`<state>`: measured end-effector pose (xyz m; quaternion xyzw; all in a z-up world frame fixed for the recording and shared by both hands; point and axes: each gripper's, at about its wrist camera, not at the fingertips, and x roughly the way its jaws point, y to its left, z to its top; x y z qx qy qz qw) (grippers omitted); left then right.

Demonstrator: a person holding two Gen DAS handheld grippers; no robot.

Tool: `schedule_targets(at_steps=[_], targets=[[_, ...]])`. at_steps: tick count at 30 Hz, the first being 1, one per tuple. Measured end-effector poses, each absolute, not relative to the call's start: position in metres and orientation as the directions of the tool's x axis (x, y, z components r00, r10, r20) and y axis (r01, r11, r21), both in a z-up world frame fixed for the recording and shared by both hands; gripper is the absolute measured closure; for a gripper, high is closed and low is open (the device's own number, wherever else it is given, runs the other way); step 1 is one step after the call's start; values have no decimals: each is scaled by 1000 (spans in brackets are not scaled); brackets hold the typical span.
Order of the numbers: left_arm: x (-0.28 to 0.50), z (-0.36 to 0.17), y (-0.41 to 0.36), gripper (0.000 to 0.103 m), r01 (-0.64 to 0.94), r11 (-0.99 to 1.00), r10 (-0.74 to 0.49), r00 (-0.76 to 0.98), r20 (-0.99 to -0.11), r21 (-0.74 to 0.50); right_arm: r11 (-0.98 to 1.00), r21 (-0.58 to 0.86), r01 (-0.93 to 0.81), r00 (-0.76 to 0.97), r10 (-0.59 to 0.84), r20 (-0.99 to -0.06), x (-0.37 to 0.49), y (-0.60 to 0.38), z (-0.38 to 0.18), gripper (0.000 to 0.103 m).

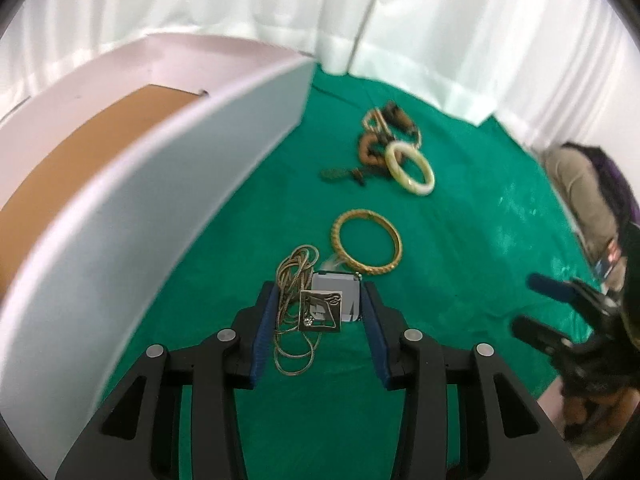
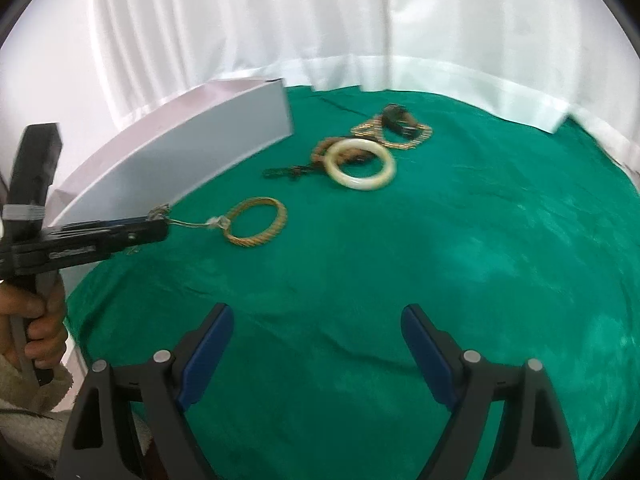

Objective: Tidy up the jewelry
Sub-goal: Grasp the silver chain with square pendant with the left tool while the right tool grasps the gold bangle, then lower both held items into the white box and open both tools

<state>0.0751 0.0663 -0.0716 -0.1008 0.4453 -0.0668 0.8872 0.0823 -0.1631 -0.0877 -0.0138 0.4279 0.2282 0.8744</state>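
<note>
My left gripper (image 1: 318, 300) is open, its jaws on either side of a chain necklace with a square pendant (image 1: 320, 311) and a grey tag (image 1: 336, 294) on the green cloth. In the right wrist view the left gripper (image 2: 158, 229) sits low by the white box, with chain strands at its tip. A gold twisted bangle (image 1: 367, 244) (image 2: 257, 222) lies just beyond it. Farther off lie a cream bangle (image 1: 410, 168) (image 2: 360, 164), brown beads (image 1: 370, 150) and a gold chain (image 2: 394, 132). My right gripper (image 2: 318, 350) is open and empty above bare cloth.
A white box (image 1: 160, 184) (image 2: 180, 160) with a brown cardboard floor (image 1: 80, 148) stands on the left. White curtain (image 2: 320, 20) hangs behind the table. The green cloth (image 2: 480, 240) covers the table. A person sits at the far right in the left wrist view (image 1: 580, 184).
</note>
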Motion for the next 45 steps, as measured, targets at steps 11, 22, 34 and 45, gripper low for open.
schedule_targets(at_steps=[11, 22, 34, 45], targets=[[63, -42, 83, 61, -17, 972, -170, 638, -751, -235, 669, 117, -734, 296, 470, -832, 155, -33, -113, 59], [52, 34, 106, 61, -148, 984, 38, 725, -688, -101, 652, 98, -751, 311, 482, -819, 172, -9, -64, 98], [74, 64, 212, 61, -438, 899, 339, 684, -646, 9, 519, 170, -838, 284, 680, -676, 212, 97, 40, 98], [84, 13, 282, 61, -531, 847, 321, 566, -760, -38, 484, 115, -867, 228, 593, -772, 209, 210, 1, 98]])
